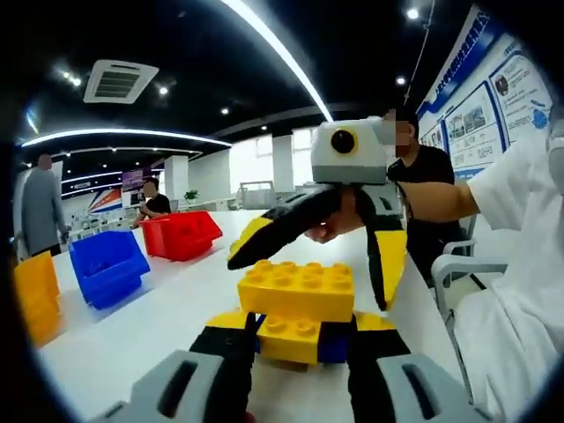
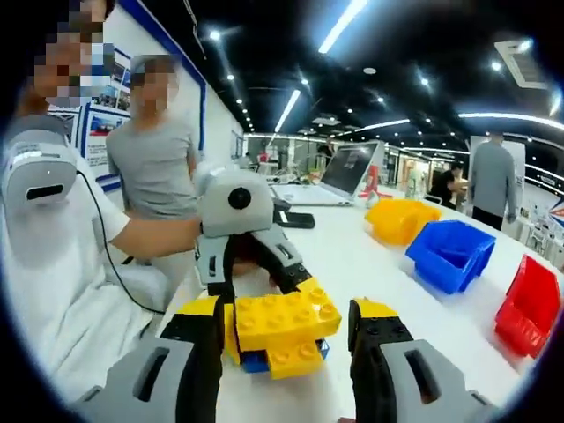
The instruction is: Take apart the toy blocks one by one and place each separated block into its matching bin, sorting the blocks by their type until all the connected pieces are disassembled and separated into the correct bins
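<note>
A stack of toy blocks stands just above the white table (image 1: 176, 308): a wide yellow block (image 1: 295, 291) sits on a smaller yellow block (image 1: 291, 339) and a blue block (image 1: 335, 342). My left gripper (image 1: 300, 330) is shut on the lower blocks. My right gripper (image 1: 313, 273) comes from the far side, its jaws open and straddling the wide yellow block (image 2: 282, 319). In the right gripper view my right gripper (image 2: 286, 330) has a small gap at its right jaw. My left gripper (image 2: 260, 282) is behind the stack. The blue block (image 2: 256, 361) peeks out underneath.
Three bins stand in a row on the table: red (image 1: 181, 233), blue (image 1: 107, 264) and yellow (image 1: 35, 295), and in the right gripper view yellow (image 2: 401, 218), blue (image 2: 449, 254) and red (image 2: 529, 313). An open laptop (image 2: 344, 172) sits further back. People stand around.
</note>
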